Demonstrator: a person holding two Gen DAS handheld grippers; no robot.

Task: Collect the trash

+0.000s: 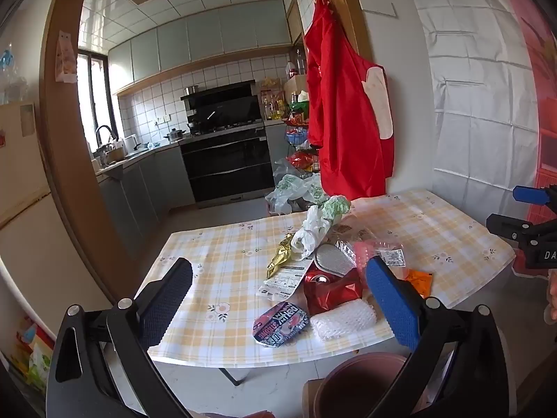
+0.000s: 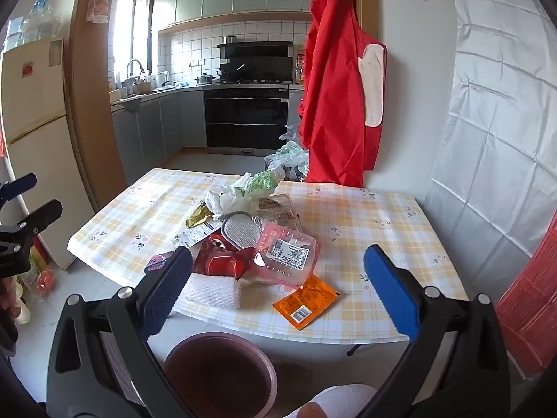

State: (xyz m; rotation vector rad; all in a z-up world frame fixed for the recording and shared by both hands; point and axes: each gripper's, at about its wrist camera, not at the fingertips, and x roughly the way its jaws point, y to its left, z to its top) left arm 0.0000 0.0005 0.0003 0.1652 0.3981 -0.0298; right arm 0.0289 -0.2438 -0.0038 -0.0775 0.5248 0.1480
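A table [image 2: 365, 216] under a yellow-and-white checked floral cloth carries a heap of rubbish: a crumpled white-and-green plastic bag [image 2: 250, 188], a clear pink tray [image 2: 289, 254], red foil [image 2: 222, 261], white bubble wrap [image 2: 212, 291] and an orange sachet [image 2: 306, 301] by the near edge.

Bin [image 2: 222, 376] cut by bottom edge; red wrapper [image 2: 222, 261] half buried under trash; label [image 2: 287, 252] print unreadable.
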